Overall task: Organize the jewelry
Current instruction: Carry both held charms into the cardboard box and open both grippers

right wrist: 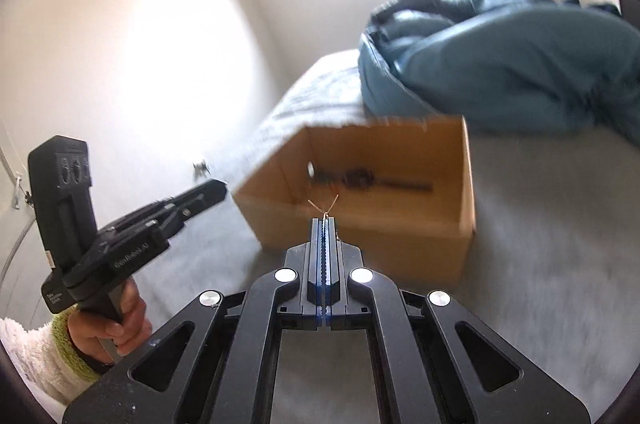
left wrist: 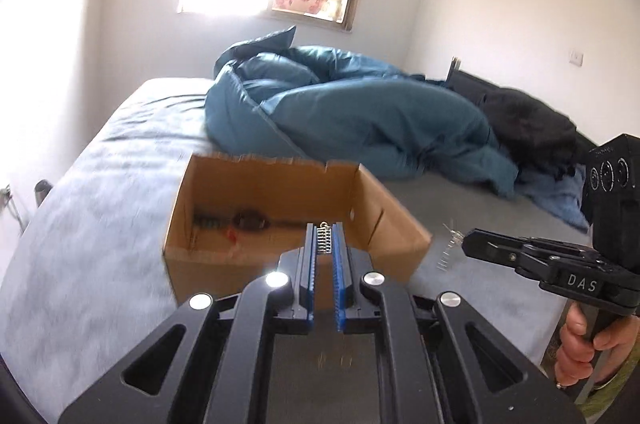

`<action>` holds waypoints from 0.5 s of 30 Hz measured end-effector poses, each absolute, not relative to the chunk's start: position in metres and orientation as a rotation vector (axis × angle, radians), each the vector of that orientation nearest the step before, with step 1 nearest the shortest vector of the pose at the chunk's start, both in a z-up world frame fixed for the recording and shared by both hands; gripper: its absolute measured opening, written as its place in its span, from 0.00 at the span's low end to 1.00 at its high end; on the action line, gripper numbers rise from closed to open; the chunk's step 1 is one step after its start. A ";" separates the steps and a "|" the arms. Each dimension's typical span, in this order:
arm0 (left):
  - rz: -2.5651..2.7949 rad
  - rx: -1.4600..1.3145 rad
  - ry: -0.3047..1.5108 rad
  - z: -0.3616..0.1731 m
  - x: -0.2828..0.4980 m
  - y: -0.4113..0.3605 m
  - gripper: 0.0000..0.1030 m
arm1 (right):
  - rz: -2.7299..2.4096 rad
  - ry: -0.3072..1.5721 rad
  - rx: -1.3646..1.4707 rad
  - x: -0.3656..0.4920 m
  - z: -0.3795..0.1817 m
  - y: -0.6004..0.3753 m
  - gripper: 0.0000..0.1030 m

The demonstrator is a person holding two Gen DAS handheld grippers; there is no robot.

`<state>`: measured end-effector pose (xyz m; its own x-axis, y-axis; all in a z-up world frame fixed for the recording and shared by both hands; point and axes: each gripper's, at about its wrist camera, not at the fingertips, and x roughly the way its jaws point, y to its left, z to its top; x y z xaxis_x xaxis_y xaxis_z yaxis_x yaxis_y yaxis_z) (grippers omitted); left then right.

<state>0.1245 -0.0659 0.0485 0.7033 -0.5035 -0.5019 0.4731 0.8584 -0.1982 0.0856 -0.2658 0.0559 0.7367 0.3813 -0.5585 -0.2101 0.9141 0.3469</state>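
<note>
Silver jewelry: you pinch a small silver chain piece (left wrist: 325,239) in your left claw (left wrist: 325,244), just before the open brown cardboard box (left wrist: 224,256).
Gold strand: your right claw (right wrist: 325,224) is pressed together on a thin gold strand (right wrist: 325,204).
Box: dark pieces (left wrist: 248,220) already lie inside, on the grey bed (left wrist: 100,183).
Left: both held items, by my judgement.

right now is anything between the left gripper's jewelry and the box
Nothing visible. The left gripper holds a silver piece just above the near wall of the open box; only that low wall lies ahead.
</note>
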 end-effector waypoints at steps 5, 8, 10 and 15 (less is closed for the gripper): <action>-0.560 -0.078 0.613 0.055 0.177 -0.080 0.07 | 0.334 0.676 0.253 0.141 0.061 -0.262 0.00; -0.565 -0.097 0.688 0.042 0.210 -0.087 0.07 | 0.327 0.737 0.259 0.174 0.048 -0.264 0.00; -0.563 -0.095 0.725 0.033 0.225 -0.090 0.07 | 0.318 0.797 0.262 0.195 0.034 -0.267 0.00; -0.542 -0.095 0.861 -0.002 0.263 -0.104 0.07 | 0.297 0.899 0.259 0.228 0.002 -0.266 0.00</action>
